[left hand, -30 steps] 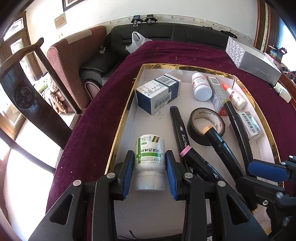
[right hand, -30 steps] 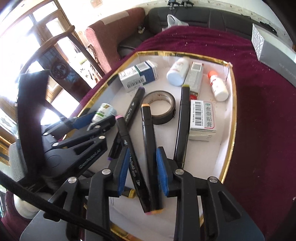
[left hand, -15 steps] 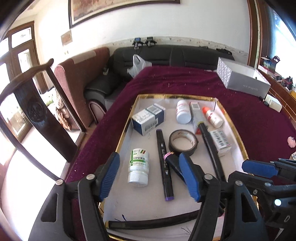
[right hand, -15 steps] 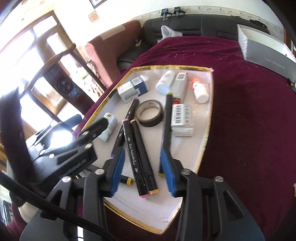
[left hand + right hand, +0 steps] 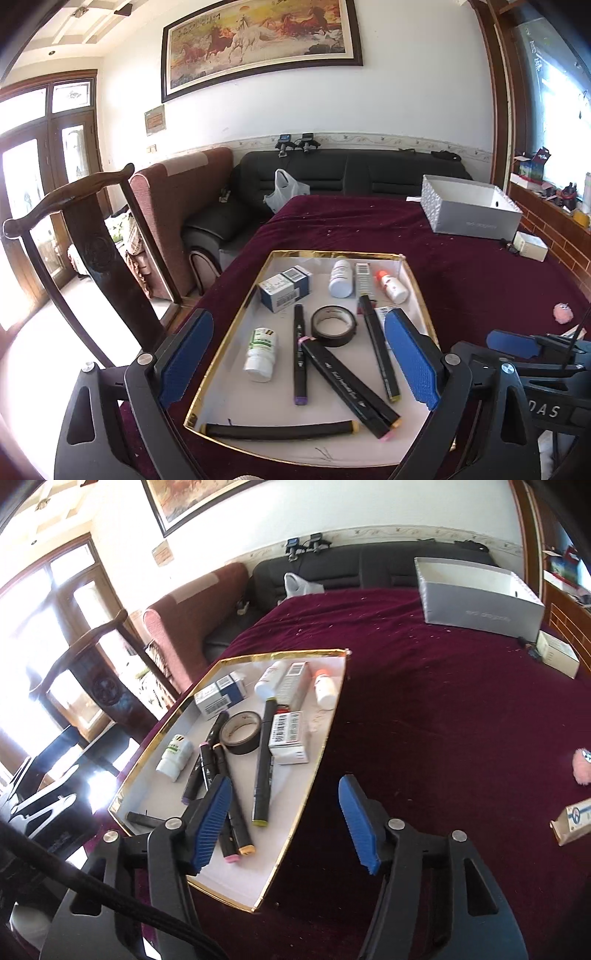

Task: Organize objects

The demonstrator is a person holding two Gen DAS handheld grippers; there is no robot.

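Observation:
A gold-rimmed white tray [image 5: 332,253] lies on the maroon cloth. In it are a white pill bottle with a green label [image 5: 260,354], a black tape roll [image 5: 333,325], several black markers [image 5: 347,384] and small medicine boxes [image 5: 284,288]. My left gripper [image 5: 297,321] hovers above the tray's near end. Its jaws are opening wide and nothing is between the pads. My right gripper [image 5: 285,786] hangs over the tray's near right rim [image 5: 280,655], jaws opening, clear of the pink- and orange-capped marker pair [image 5: 225,794]. It holds nothing.
A grey open box [image 5: 469,214] and a small white carton [image 5: 530,245] stand at the far right of the cloth. A pink fluffy thing [image 5: 563,313] and a small carton [image 5: 572,819] lie right of the tray. A wooden chair [image 5: 85,236] stands left.
The left gripper has let go of the pill bottle and the right has let go of the two markers. Both pulled back and up while their jaws widened.

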